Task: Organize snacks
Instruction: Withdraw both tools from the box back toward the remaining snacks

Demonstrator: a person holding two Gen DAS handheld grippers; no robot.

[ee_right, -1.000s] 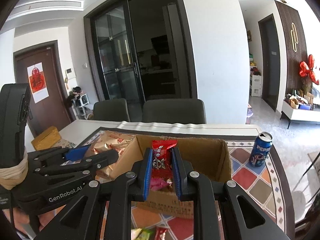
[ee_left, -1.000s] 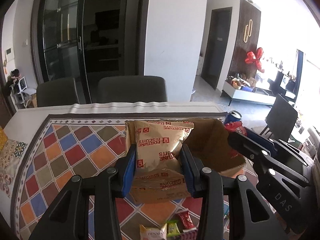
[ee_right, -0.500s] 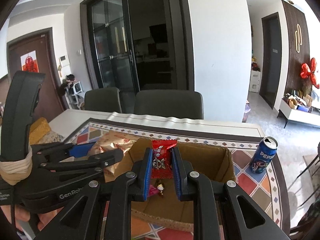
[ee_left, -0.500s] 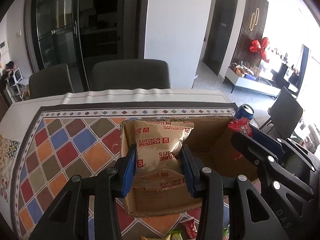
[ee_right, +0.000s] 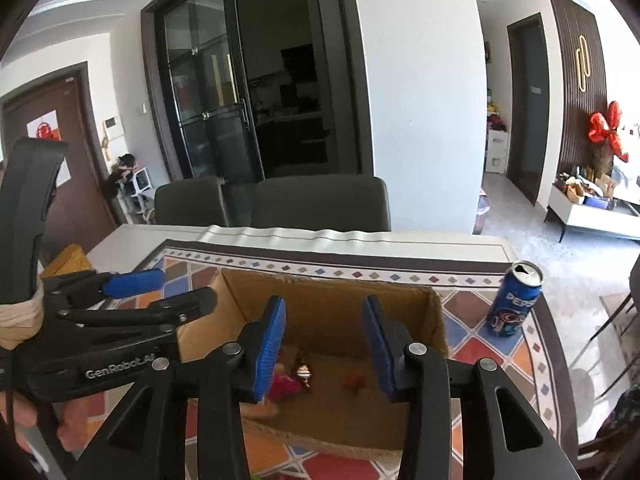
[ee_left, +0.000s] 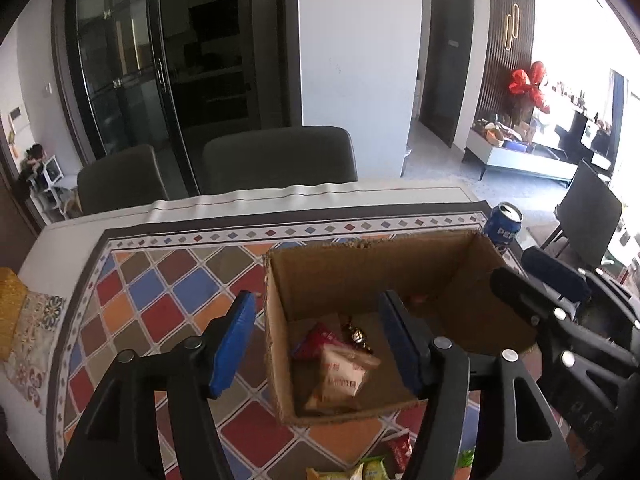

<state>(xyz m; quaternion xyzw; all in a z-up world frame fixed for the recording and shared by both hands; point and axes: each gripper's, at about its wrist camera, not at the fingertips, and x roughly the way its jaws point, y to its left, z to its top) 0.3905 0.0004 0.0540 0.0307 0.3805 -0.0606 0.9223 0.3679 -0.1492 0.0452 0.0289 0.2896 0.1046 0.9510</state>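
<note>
An open cardboard box point(ee_left: 372, 264) stands on the patterned tablecloth; it also shows in the right wrist view point(ee_right: 328, 304). Inside lie a tan Fortune Biscuits bag point(ee_left: 340, 376), a red packet point(ee_left: 316, 342) and small candies point(ee_left: 358, 336). My left gripper point(ee_left: 320, 340) is open and empty above the box's front left part. My right gripper point(ee_right: 324, 344) is open and empty above the box; a small red snack point(ee_right: 352, 381) and a pink packet point(ee_right: 284, 384) lie below it.
A blue Pepsi can point(ee_right: 514, 304) stands right of the box, also in the left wrist view point(ee_left: 502, 230). Loose snack packets point(ee_left: 376, 466) lie on the cloth in front of the box. Two dark chairs point(ee_left: 276, 158) stand behind the table. A yellow box point(ee_right: 66, 260) sits far left.
Both grippers have opened. The biscuit bag has dropped from the left gripper into the box, and the red snack has dropped from the right gripper into the box.
</note>
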